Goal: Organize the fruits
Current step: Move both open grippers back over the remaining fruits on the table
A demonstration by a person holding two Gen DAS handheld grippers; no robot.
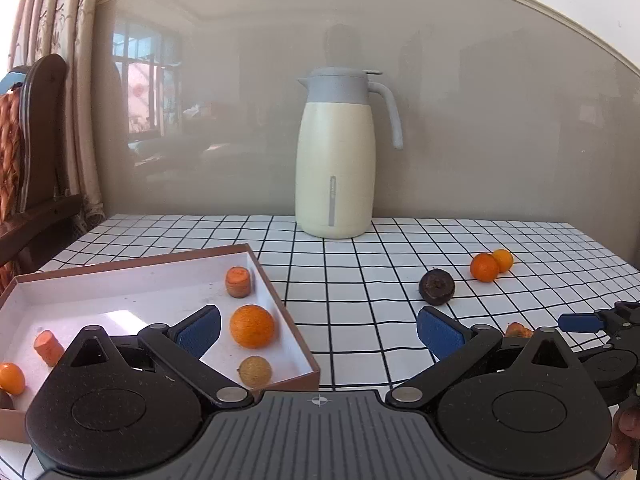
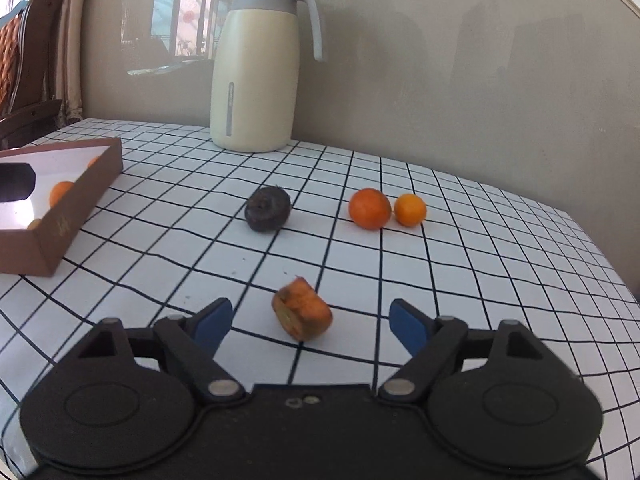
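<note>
Orange carrot chunk (image 2: 302, 309) lies on the checked surface (image 2: 480, 280) between the right gripper's (image 2: 310, 322) wide-apart fingers, untouched. Picking is the step in hand; next, they must close on it and carry it to the box (image 1: 280, 312). The left gripper (image 1: 318, 330) gapes empty.

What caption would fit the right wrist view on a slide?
Open right gripper nears a carrot chunk on the checked tablecloth; box at left.
</note>
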